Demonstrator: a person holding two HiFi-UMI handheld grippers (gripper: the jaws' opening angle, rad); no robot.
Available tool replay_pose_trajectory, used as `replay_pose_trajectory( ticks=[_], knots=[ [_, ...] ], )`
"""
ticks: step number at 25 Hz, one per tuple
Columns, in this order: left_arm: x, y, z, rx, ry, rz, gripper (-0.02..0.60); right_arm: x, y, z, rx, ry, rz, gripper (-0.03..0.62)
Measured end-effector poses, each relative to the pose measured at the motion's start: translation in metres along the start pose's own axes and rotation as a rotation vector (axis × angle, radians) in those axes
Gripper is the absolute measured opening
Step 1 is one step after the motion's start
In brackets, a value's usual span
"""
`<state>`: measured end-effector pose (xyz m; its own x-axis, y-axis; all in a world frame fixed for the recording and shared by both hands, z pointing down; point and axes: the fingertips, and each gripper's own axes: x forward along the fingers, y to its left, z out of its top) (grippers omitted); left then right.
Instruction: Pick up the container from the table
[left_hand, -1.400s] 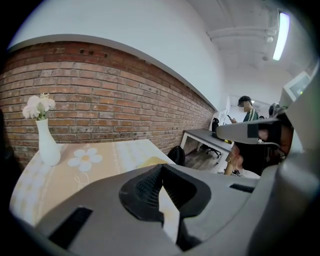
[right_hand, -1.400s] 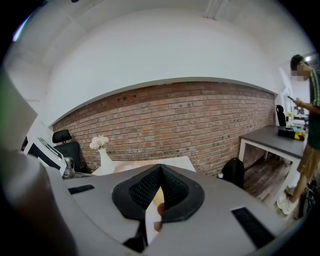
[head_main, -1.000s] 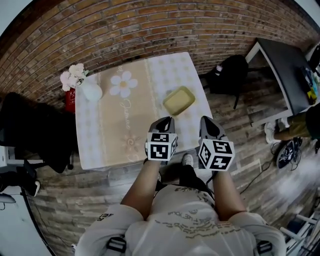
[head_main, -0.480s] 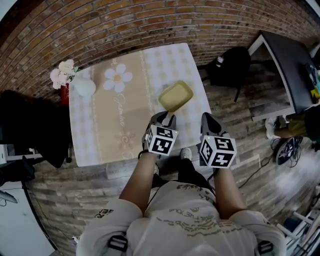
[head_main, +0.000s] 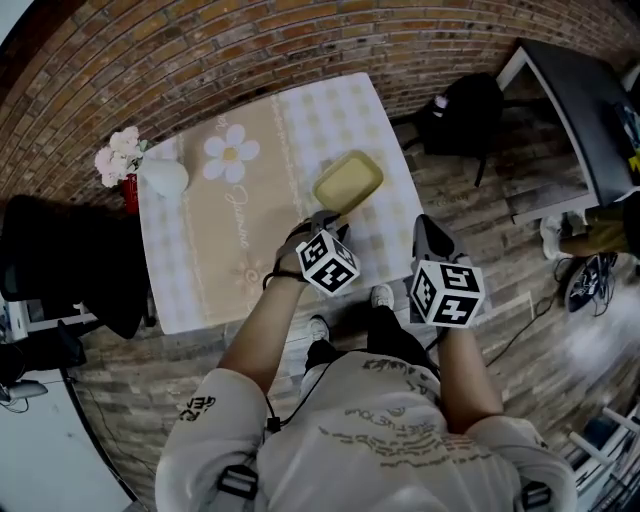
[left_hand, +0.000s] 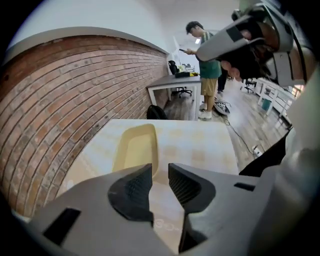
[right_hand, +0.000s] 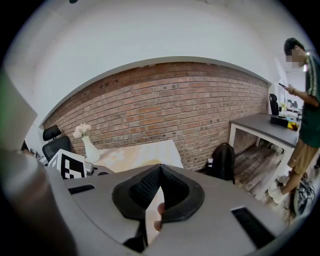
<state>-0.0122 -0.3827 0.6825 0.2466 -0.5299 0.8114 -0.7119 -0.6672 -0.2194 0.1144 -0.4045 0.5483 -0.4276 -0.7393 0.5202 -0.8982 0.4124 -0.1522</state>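
Two grippers up, neither holds anything.

Head view: container (head_main: 348, 181), a shallow yellow tray, sits on the table (head_main: 190, 290) on the right half, toward the near right corner, lying slantwise. Left gripper (head_main: 325, 218) is over the table's near part, tips just at the container's near end; can't tell from here whether they touch. Right gripper (head_main: 430, 232) is off the table's right near corner, over the wood floor, well clear of the container.

Left gripper view adds the finger state: left gripper (left_hand: 160, 180) has a narrow gap between its ribbed pads, with only tablecloth showing through it. Container (left_hand: 135, 150) lies beyond and to the left of the gap, its near end hidden behind the left-hand finger. It looks empty inside, which the head view is too small to confirm.

Right gripper view: right gripper (right_hand: 159, 187) has its tips closed together, nothing clamped. It points level toward the brick wall (right_hand: 165, 100), so the container is not seen there.

Surroundings:
- White vase (head_main: 163, 177) with pale flowers at the table's far left corner, also seen in the right gripper view (right_hand: 88, 147).
- Black backpack (head_main: 462, 115) on the floor against the wall, right of the table.
- Dark desk (head_main: 580, 120) further right.
- Standing person (left_hand: 207, 55), shown full height only in the gripper views.
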Motion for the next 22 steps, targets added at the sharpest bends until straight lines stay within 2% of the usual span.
replay_pose_trajectory(
  ticks=[7,12,17,22],
  knots=[
    [0.011,0.003,-0.003,0.268,0.094,0.014,0.083,-0.010,-0.005,-0.003,0.007,-0.001,-0.008,-0.009],
    [0.021,0.002,-0.002,0.392,0.139,-0.012,0.083,-0.017,-0.015,-0.005,0.034,-0.002,-0.014,-0.009],
    [0.036,-0.008,-0.008,0.469,0.191,-0.054,0.083,-0.020,-0.024,-0.004,0.103,-0.003,0.009,-0.009],
    [0.047,-0.008,-0.014,0.474,0.232,-0.074,0.083,-0.022,-0.032,-0.003,0.117,0.000,0.005,-0.009]
  ],
)
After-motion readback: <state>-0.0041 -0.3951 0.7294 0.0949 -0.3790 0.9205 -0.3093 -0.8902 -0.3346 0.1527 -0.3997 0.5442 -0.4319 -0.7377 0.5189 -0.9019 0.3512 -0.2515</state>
